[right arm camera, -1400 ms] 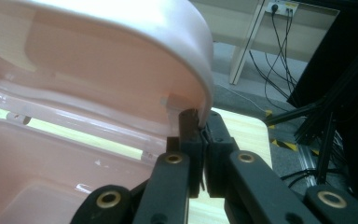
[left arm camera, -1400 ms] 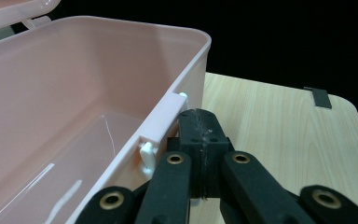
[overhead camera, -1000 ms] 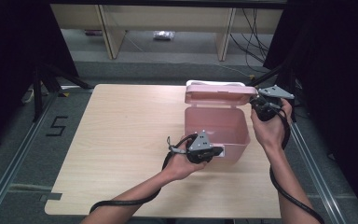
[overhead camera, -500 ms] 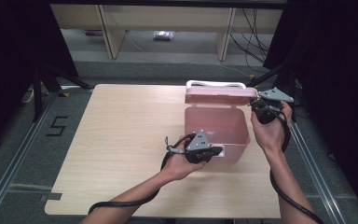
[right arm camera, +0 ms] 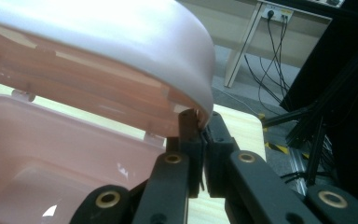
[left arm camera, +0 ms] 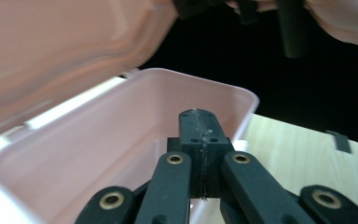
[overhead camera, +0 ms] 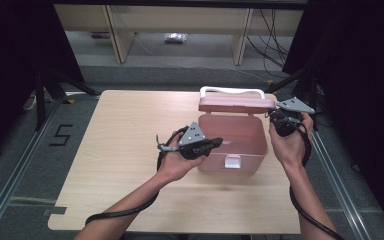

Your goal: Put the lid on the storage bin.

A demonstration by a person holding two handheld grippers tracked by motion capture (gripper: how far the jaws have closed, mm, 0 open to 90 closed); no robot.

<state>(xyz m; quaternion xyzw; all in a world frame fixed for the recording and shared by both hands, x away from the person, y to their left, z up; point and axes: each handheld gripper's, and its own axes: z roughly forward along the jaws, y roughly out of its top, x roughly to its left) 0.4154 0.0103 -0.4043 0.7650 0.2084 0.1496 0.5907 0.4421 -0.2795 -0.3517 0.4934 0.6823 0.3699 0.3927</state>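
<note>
in the high view the pink box [overhead camera: 232, 142] sits toward the table's [overhead camera: 110, 165] right side, its lid [overhead camera: 235, 104] raised; the left gripper [overhead camera: 215, 143] hangs over the box's near-left rim, the right gripper [overhead camera: 271, 116] at the lid's right edge, probably to steady it open. in the left gripper view the jaws are pressed together, empty, above the bare interior. in the right gripper view the jaws pinch the lid's rim.
</note>
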